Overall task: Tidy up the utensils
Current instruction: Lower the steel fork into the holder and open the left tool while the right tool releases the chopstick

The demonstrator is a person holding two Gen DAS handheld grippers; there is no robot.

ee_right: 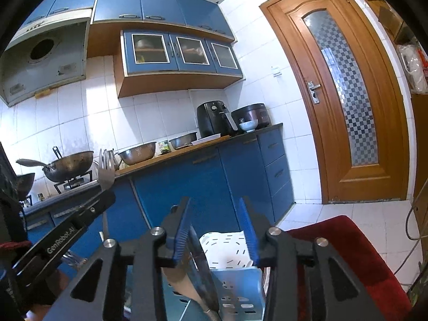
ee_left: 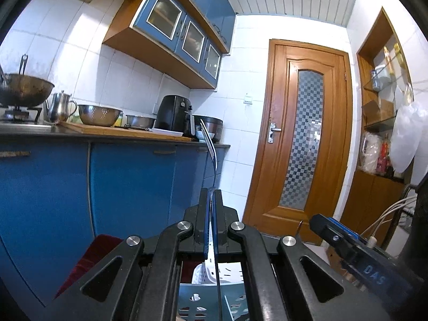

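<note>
My left gripper [ee_left: 211, 195] is shut on a steel fork [ee_left: 210, 144], held upright with its tines up; the handle runs down between the pads toward a pale blue slotted utensil basket [ee_left: 203, 299] below. In the right wrist view the left gripper [ee_right: 107, 191] shows at the left with the fork [ee_right: 106, 171] sticking up from it. My right gripper [ee_right: 215, 208] is open and empty above the blue basket [ee_right: 240, 294], which holds a wooden-handled utensil [ee_right: 187, 286] and a dark blade. A white slotted basket [ee_right: 224, 246] sits behind it.
A red cloth [ee_right: 347, 254] covers the surface under the baskets. Blue kitchen cabinets [ee_right: 203, 184] with a counter of bowls, a wok [ee_right: 67, 165], an air fryer [ee_right: 212, 119] and a cooker lie ahead. A wooden door [ee_right: 345, 93] stands to the right.
</note>
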